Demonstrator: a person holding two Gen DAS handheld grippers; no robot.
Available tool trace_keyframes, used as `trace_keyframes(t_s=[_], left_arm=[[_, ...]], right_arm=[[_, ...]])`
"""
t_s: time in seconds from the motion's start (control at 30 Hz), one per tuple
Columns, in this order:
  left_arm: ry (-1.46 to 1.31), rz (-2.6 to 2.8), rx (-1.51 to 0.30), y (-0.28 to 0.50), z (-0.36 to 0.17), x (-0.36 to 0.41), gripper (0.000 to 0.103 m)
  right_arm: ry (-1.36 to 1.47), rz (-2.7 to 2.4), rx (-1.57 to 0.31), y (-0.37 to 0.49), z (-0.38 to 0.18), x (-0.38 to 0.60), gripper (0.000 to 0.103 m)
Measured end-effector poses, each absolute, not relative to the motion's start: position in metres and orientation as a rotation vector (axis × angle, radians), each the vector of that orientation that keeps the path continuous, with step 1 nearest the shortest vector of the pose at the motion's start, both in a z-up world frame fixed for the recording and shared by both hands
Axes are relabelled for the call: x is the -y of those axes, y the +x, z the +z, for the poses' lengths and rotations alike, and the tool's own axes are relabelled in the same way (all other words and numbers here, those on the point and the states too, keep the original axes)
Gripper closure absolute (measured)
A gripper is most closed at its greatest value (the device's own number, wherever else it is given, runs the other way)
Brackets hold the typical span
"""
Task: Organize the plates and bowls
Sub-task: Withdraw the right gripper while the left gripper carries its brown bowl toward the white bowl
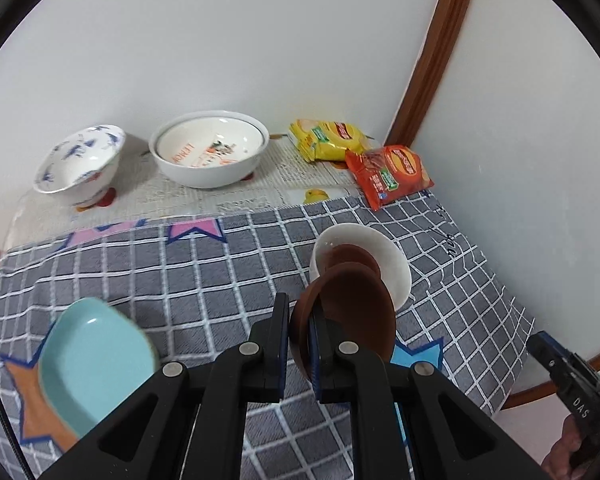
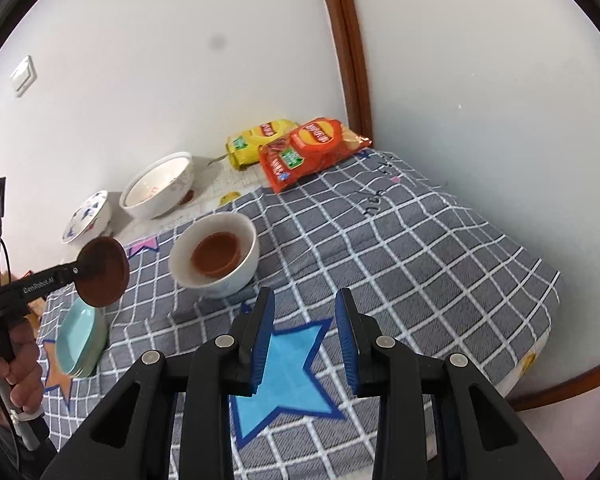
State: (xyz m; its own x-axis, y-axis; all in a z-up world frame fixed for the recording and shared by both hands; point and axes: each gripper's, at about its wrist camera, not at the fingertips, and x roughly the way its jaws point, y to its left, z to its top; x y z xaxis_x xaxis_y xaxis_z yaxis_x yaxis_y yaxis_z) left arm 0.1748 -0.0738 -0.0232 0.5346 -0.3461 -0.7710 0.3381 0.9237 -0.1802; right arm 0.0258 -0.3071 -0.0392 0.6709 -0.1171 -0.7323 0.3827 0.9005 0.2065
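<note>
Readable markings on the gear and dishes.
"GenRobot.AI" on the left gripper (image 2: 85, 270); "DAS" on the right gripper (image 1: 580, 402); "LEMON", upside down, inside the white bowl (image 1: 210, 148).

brown saucer (image 1: 352, 312): tilted, held aloft | white bowl (image 2: 220, 256): upright, holds second brown dish (image 2: 216, 256)

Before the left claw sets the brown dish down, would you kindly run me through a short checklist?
1. Left claw closed on the brown dish: ok.
2. Dish clear of the cloth, held in the air: ok.
3. White bowl upright on the checked cloth: ok.
4. Bowl already holds a brown dish, so nesting looks likely: ok.
5. Right claw open, empty and off to the side of the bowl: ok.
6. Held dish lined up above the bowl: cannot tell.
</note>
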Motion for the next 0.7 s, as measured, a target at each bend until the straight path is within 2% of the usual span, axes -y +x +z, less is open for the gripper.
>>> trace_keyframes(t_s=[0.33, 0.7], left_arm=[[-0.021, -0.321, -0.876, 0.142, 0.013, 0.058, 0.094], [-0.038, -0.317, -0.879, 0.125, 0.019, 0.093, 0.094]], right_arm=[[0.353, -0.219, -0.777, -0.004, -0.028, 0.292, 0.072], [0.328, -0.209, -0.769, -0.037, -0.024, 0.315, 0.072]])
